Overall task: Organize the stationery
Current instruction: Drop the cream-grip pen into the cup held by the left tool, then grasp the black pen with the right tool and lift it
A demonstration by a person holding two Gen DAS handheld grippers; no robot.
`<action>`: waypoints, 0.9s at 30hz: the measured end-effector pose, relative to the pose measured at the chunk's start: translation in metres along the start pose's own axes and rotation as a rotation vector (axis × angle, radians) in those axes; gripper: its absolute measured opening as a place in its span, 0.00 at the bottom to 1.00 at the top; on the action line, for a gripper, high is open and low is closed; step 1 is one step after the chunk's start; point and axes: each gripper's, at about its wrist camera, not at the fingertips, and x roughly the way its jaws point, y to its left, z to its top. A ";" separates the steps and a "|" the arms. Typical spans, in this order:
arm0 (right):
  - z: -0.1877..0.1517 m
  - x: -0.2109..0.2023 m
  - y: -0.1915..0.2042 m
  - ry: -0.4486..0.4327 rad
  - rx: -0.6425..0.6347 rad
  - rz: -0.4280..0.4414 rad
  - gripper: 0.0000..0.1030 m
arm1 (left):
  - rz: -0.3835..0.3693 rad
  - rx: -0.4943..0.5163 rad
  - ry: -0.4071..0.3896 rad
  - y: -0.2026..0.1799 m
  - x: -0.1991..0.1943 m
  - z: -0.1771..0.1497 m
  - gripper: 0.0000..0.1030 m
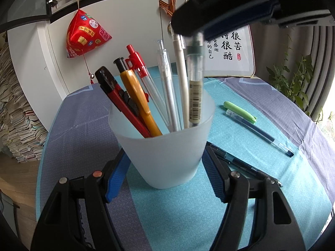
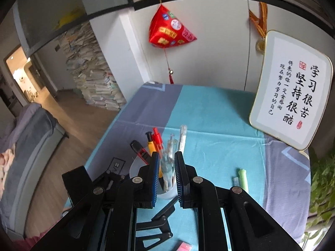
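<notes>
One clear pen (image 1: 195,83) with a barcode label is the thing in play right now. It hangs nearly upright, long axis running top to bottom, cap end up in the right gripper (image 2: 165,167) and writing end down inside the frosted cup (image 1: 165,146), against the cup's right inner wall. The jaws are pinched on its upper part, which makes sense: gripping it high leaves the lower half free to slide in among the others.

Five or six more pens already stand in that cup, fanning out to the left: a red-and-black utility knife (image 1: 117,96), an orange pen (image 1: 138,96), a red-capped clear pen (image 1: 138,64), a white one and a beige one. They all lean tail-up against the rim.

The left gripper (image 1: 165,163) is clamped on the cup's lower walls, blue pads on either side, I'd guess so the cup doesn't tip or skid while pens drop in.

The cup sits around the middle of the tablecloth (image 1: 188,209), on the teal stripe. Off towards the right edge lie a green highlighter (image 1: 239,112) and a blue gel pen (image 1: 259,132), both flat and pointing diagonally towards the near right corner. A dark pen (image 1: 236,161) lies just behind the left gripper's right finger. Those still need picking up.
</notes>
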 end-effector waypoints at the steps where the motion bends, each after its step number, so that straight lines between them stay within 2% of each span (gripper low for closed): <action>1: -0.002 0.003 0.000 0.015 -0.002 -0.001 0.15 | 0.000 0.000 0.000 0.000 0.000 0.000 0.67; 3: -0.005 0.007 0.001 0.043 -0.006 -0.007 0.15 | 0.000 0.001 0.000 0.000 0.000 0.000 0.67; 11: -0.016 -0.013 -0.035 0.025 0.085 0.010 0.15 | 0.001 0.002 0.000 0.000 0.001 0.001 0.67; 13: -0.024 -0.008 -0.040 0.074 0.059 -0.002 0.15 | 0.001 0.001 0.001 0.000 0.001 0.001 0.67; 18: -0.069 0.034 -0.049 0.282 -0.016 -0.076 0.15 | 0.001 0.002 0.001 0.000 0.001 0.001 0.67; 23: -0.087 0.052 -0.048 0.318 -0.042 -0.054 0.15 | 0.000 0.001 0.001 0.000 0.001 0.001 0.67; 27: -0.092 0.064 -0.041 0.342 -0.101 -0.096 0.15 | 0.001 0.002 0.001 0.000 0.001 0.001 0.67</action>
